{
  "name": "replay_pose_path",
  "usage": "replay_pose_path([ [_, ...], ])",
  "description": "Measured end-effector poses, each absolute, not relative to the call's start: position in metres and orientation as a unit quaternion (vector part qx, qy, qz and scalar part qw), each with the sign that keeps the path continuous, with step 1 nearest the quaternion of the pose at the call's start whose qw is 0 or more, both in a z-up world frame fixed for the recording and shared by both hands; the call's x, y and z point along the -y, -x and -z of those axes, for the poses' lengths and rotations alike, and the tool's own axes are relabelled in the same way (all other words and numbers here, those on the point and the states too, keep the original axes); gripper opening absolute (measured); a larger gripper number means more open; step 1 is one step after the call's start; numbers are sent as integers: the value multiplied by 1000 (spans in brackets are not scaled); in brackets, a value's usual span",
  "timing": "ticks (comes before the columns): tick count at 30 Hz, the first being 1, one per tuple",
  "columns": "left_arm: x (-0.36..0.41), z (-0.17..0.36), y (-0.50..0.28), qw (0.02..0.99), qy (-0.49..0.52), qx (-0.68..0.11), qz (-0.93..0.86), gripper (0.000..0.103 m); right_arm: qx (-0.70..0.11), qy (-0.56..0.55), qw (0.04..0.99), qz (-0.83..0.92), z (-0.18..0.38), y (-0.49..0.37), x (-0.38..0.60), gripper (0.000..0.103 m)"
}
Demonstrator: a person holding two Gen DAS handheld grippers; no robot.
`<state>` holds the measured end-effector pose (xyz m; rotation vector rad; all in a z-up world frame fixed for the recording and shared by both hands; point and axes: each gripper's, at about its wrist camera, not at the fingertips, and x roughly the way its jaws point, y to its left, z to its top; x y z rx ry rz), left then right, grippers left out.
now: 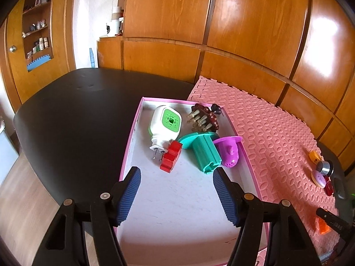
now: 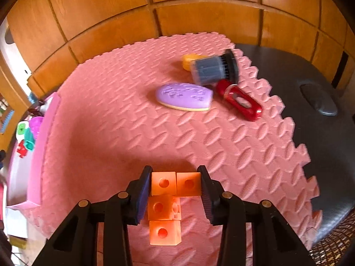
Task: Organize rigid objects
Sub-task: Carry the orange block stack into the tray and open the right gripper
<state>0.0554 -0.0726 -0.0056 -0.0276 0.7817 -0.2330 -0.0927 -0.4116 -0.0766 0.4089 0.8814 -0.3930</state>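
My right gripper [image 2: 175,185] is shut on an orange linked-cube piece [image 2: 165,208], pads on the two top cubes, over the pink foam mat [image 2: 111,133]. My left gripper [image 1: 176,177] is open and empty above the pink-rimmed box [image 1: 131,146]. In the box lie a white and green plug-in [image 1: 165,124], a red block [image 1: 170,157], a teal piece [image 1: 203,150], a purple cup [image 1: 228,151] and a brown brush [image 1: 203,117]. On the mat lie a purple oval [image 2: 184,97], a red clip [image 2: 240,103], a grey cylinder [image 2: 210,68] and a yellow piece [image 2: 188,61].
The mat and box sit on a black table [image 1: 77,110]. Wooden cabinets [image 1: 244,33] stand right behind. A dark oval object [image 2: 319,100] lies on the table right of the mat. The box also shows at the left edge of the right wrist view [image 2: 42,146].
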Motion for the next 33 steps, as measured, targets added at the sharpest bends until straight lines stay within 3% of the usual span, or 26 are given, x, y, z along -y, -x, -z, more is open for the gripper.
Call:
replay_pose_path([
  [15,54,6,-53,920,19,-378,100,68,-411,-177,890,92,51,49,368,41],
  [33,12,0,-57,926,50,-369,56,68,-384,-48,915,-116,7,-36,219,41],
])
